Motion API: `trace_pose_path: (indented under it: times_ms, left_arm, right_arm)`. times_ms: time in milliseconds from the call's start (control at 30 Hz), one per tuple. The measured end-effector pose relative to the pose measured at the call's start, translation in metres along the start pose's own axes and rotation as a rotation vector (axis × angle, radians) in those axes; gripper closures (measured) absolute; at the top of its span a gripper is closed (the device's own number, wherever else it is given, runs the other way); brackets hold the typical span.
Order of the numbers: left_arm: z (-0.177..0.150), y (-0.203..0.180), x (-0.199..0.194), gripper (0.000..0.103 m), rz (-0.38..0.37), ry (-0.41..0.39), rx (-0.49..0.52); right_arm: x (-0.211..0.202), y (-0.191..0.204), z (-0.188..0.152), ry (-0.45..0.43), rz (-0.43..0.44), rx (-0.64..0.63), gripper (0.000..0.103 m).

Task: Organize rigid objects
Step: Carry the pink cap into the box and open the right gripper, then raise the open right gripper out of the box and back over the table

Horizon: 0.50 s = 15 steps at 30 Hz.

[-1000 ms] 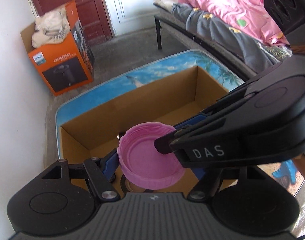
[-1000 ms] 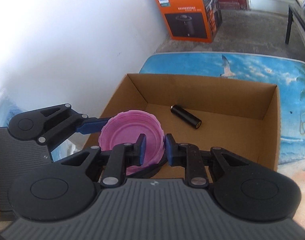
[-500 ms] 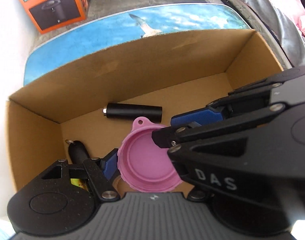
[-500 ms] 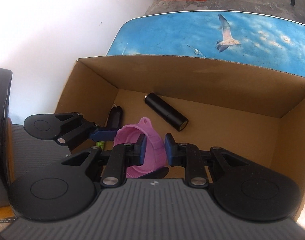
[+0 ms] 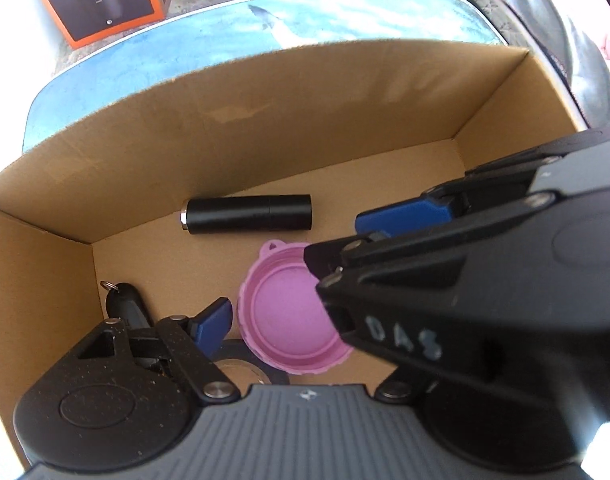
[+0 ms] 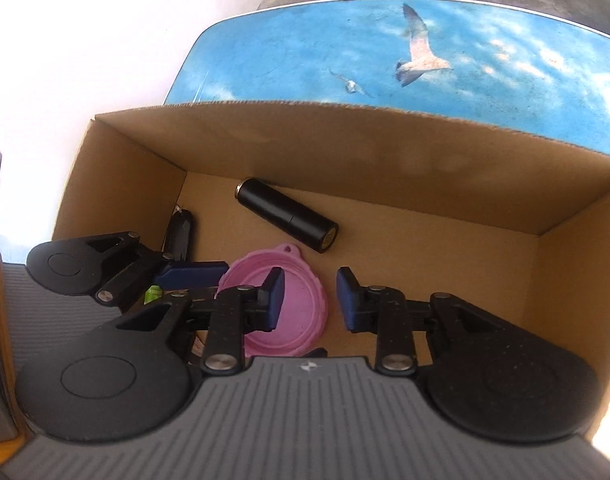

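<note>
Both the left gripper (image 5: 293,312) and right gripper (image 6: 310,300) were opening, releasing the pink lid (image 5: 293,320) low-centre into the cardboard box (image 5: 345,120), its placement apparently done.

Bright daylight; blown-out wall (image 6: 105,40); fisheye-bent edges; slight blur.
</note>
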State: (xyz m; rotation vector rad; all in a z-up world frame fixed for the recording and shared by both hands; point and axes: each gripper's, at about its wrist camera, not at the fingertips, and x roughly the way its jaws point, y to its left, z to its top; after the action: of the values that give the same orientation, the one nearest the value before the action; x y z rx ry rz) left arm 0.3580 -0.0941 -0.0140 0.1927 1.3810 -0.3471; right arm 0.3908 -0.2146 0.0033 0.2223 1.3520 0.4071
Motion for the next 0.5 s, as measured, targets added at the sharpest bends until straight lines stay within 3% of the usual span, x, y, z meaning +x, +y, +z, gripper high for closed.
trace_pose_path:
  times_ms: [167, 400, 500]
  left_arm:
    - [-0.012, -0.005, -0.028, 0.019, 0.0, -0.068, 0.019]
    - [-0.055, -0.009, -0.097, 0.014, -0.036, -0.256, 0.07]
    - [-0.078, -0.005, -0.125, 0.012, -0.082, -0.329, 0.044]
  right_arm:
    - [-0.028, 0.0, -0.007, -0.074, 0.025, 0.011, 0.072]
    - [-0.112, 0.022, -0.042, -0.287, 0.052, -0.041, 0.064]
    - [-0.143, 0.032, -0.066, -0.361, 0.057, -0.062, 0.063]
